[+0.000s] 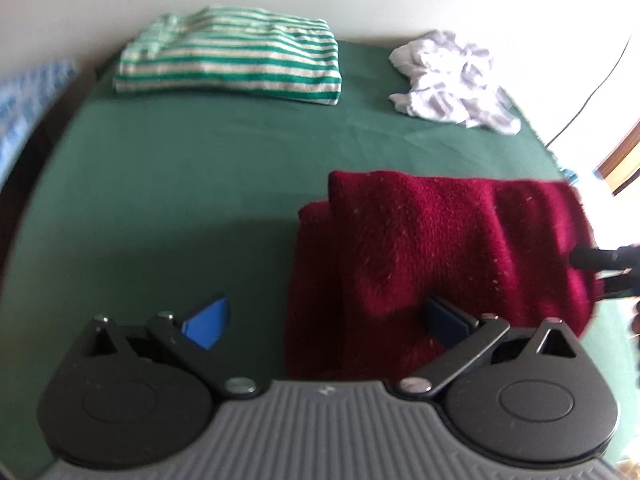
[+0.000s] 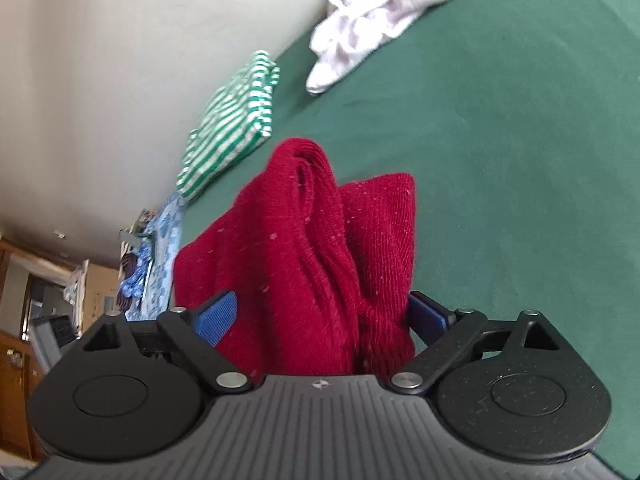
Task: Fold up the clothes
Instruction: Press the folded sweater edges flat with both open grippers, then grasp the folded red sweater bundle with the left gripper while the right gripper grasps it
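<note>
One garment lay folded; two remained.
My left gripper (image 1: 324, 320) gaped empty; my right gripper (image 2: 320, 316) stood wide around the red sweater (image 2: 304, 248), unclamped; striped top (image 1: 228, 60) done, white cloth (image 1: 452, 80) crumpled.

My 2 cameras both ride on the grippers, looking forward and down along the fingers. The left wrist view sits close over the green tabletop (image 1: 200, 168), with the red garment (image 1: 432, 248) to its right. The right wrist view sits right against the red garment (image 2: 304, 264). Both share the striped folded cloth (image 1: 232, 60) beyond it.
</note>
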